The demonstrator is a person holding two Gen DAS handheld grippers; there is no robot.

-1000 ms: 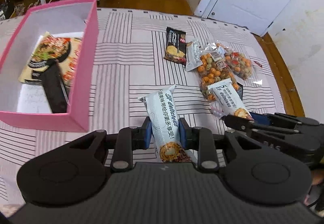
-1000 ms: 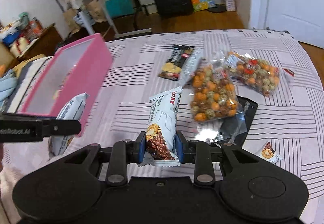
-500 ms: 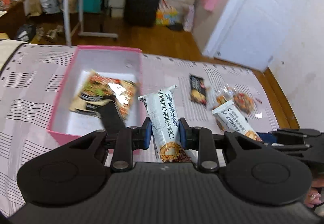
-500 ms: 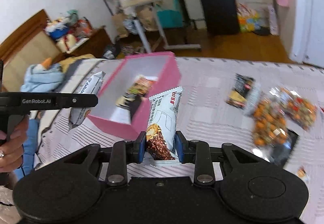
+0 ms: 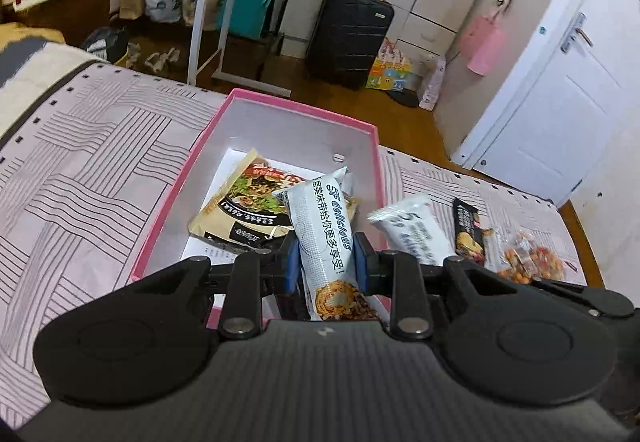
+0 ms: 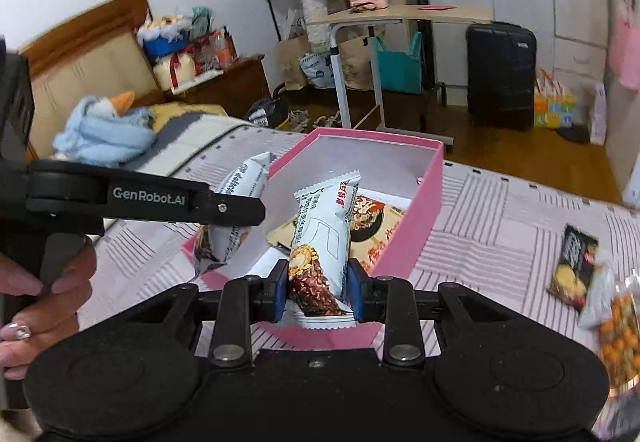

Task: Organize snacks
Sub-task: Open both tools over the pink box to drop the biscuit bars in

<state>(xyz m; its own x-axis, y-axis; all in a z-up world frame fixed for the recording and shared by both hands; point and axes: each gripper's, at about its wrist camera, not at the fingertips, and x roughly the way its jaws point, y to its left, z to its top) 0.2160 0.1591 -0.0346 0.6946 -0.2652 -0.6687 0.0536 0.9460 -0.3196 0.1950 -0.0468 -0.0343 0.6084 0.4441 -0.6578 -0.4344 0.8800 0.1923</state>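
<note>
Left wrist view: our left gripper (image 5: 325, 266) pinches a white snack bar (image 5: 327, 238) over the pink box (image 5: 256, 100) at frame centre. Our right gripper (image 6: 318, 294) clamps a second bar (image 6: 326, 238) above the near wall. Released together, they could collide, or this one tips outside.

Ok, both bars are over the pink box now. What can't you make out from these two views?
- Pink box floor near me: left wrist view, covered by the left gripper and its white bar.
- Nut bag: right wrist view, blurred, cut by the edge.
- Large packet in the box: partly covered by the bar.
- Black snack pack: print too small.
</note>
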